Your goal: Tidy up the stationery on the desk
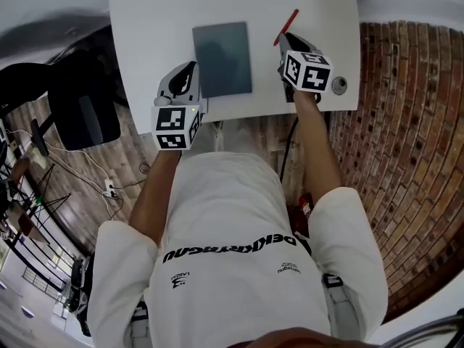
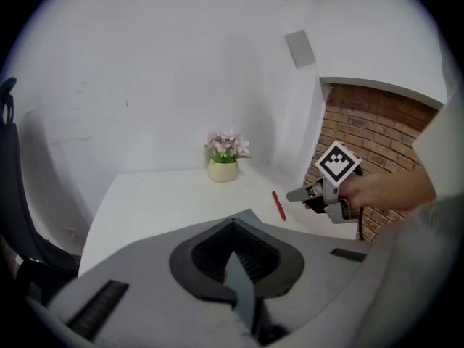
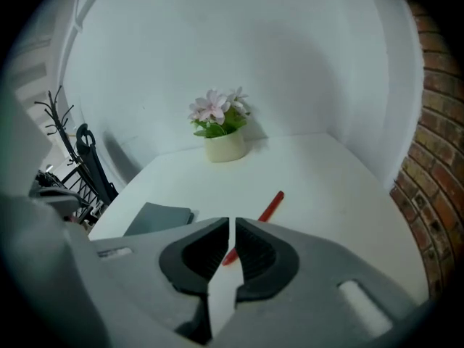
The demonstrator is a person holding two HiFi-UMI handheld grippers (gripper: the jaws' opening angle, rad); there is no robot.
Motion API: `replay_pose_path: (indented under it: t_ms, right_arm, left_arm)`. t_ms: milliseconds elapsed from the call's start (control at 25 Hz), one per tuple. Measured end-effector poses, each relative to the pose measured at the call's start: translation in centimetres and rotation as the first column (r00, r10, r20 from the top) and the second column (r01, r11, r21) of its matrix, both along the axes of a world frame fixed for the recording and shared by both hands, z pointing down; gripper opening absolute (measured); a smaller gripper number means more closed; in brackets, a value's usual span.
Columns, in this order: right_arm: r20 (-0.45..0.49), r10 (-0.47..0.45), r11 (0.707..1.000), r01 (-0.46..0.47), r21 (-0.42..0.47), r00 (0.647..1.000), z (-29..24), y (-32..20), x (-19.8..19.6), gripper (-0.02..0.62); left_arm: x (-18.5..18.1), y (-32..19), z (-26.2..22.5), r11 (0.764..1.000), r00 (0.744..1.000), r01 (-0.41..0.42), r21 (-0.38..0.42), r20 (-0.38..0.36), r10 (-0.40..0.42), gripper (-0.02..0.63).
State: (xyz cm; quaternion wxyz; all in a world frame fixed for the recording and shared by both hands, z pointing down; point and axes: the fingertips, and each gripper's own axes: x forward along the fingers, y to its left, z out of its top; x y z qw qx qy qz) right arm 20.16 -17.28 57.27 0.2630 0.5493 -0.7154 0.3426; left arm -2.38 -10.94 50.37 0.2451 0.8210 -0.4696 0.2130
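A grey notebook (image 1: 222,59) lies flat on the white desk (image 1: 159,27); a red pen (image 1: 286,27) lies to its right. My left gripper (image 1: 190,67) hovers just off the notebook's left edge, its jaws (image 2: 232,256) shut with nothing in them; grey-blue shows in the slit behind the tips. My right gripper (image 1: 285,43) hangs over the pen's near end. In the right gripper view its jaws (image 3: 232,227) stand a narrow slit apart, open, and the pen (image 3: 270,207) rests on the desk beyond them, untouched. The notebook (image 3: 158,218) lies to their left. The right gripper (image 2: 291,193) also shows beside the pen (image 2: 278,205).
A small pot of pink flowers (image 3: 225,145) stands at the desk's far edge against the white wall. A round cable grommet (image 1: 338,85) sits at the near right corner. A black chair (image 1: 83,100) stands left of the desk, and a brick wall (image 1: 406,122) is on the right.
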Motion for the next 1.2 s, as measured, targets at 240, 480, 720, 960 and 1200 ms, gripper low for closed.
replay_pose_path:
  t_ms: [240, 480, 720, 960, 1200]
  right_arm:
    - [-0.044, 0.029, 0.998, -0.031, -0.061, 0.999, 2.4, -2.0, 2.6, 0.054]
    - [-0.069, 0.042, 0.992, -0.05, -0.115, 0.997, 4.4, -3.5, 3.8, 0.074]
    - [-0.045, 0.04, 0.99, -0.045, -0.133, 0.998, 4.9, -4.5, 3.1, 0.086]
    - [-0.092, -0.012, 0.989, -0.002, -0.15, 0.996, 5.2, -5.2, 2.0, 0.083]
    - [-0.166, -0.183, 0.973, 0.154, -0.173, 0.969, 5.2, -5.6, 0.5, 0.083]
  left_arm:
    - [1.4, 2.3, -2.7, 0.997, 0.999, -0.043, 0.067, -0.011, 0.044, -0.003]
    - [1.8, 4.1, -2.7, 0.998, 0.999, -0.046, 0.045, -0.011, 0.047, -0.003]
    - [1.9, 5.1, -2.4, 1.0, 1.0, -0.018, 0.02, -0.019, 0.018, -0.003]
    - [1.3, 5.2, -2.9, 1.0, 1.0, 0.002, 0.031, -0.031, -0.001, -0.003]
    - [0.8, 5.6, -3.0, 1.0, 0.999, 0.005, 0.022, -0.049, -0.004, -0.003]
